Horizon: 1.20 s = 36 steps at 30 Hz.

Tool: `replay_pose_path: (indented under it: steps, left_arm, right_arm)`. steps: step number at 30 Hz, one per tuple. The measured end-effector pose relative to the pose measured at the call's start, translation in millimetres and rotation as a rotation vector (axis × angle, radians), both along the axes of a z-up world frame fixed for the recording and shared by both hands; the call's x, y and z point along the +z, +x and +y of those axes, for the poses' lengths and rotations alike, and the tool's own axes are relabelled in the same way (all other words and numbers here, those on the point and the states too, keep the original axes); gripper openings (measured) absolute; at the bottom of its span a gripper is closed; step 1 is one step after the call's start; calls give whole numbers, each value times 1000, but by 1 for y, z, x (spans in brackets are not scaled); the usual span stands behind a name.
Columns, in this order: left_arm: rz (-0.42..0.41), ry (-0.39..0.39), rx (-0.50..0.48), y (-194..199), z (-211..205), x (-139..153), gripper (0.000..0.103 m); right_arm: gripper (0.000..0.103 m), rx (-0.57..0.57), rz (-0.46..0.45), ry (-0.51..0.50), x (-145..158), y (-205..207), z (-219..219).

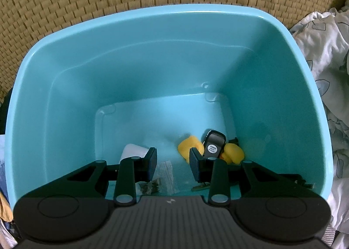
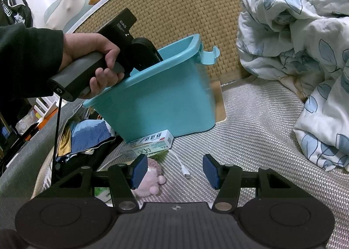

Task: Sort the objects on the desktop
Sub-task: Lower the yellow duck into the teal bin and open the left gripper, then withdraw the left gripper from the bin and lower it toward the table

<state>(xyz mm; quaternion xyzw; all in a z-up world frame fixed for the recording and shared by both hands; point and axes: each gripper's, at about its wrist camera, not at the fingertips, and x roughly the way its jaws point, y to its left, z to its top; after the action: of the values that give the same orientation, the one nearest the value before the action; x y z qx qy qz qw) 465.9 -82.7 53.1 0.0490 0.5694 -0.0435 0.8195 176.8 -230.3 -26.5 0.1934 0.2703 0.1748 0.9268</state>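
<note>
Right claw [image 2: 173, 171]: wide, empty, low over woven mat [image 2: 261, 118], facing pink plush [image 2: 152, 175], cable [image 2: 183, 166], toothpaste box [image 2: 150, 143], unsorted beside bin.
Left claw [image 1: 173, 163]: parted, empty, inside teal bin [image 1: 165, 57], collecting yellow ducks [image 1: 189, 143], key fob [image 1: 213, 143], white cup [image 1: 133, 151].

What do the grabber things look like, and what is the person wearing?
Each hand-held gripper, left and right, is black, with linked arms, silver rivets, a ribbed body and dark blue pads. The left one's handle is grey, with a thin black cable hanging from it. The sleeve is dark.
</note>
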Motion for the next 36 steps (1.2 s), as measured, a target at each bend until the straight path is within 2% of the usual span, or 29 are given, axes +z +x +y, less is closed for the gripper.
replay_pose_path:
  steps: [4, 8, 18, 24, 32, 36]
  left_arm:
    - [-29, -5, 15, -5, 2, 3, 37]
    - [-96, -9, 23, -18, 5, 18, 37]
    - [-372, -38, -12, -85, 16, 90, 37]
    - [-588, -49, -49, -155, 23, 125, 38]
    - [-748, -95, -42, -256, 51, 138, 38]
    - [-794, -111, -26, -290, 60, 131, 38]
  right_arm:
    - [60, -1, 1, 0, 0, 0, 0]
    - [60, 2, 2, -4, -1, 0, 1]
    - [60, 20, -14, -26, -1, -3, 7]
    - [60, 10, -35, -52, -3, -5, 9]
    - [60, 27, -59, -89, -4, -14, 16]
    - [60, 30, -94, -96, 2, -25, 15]
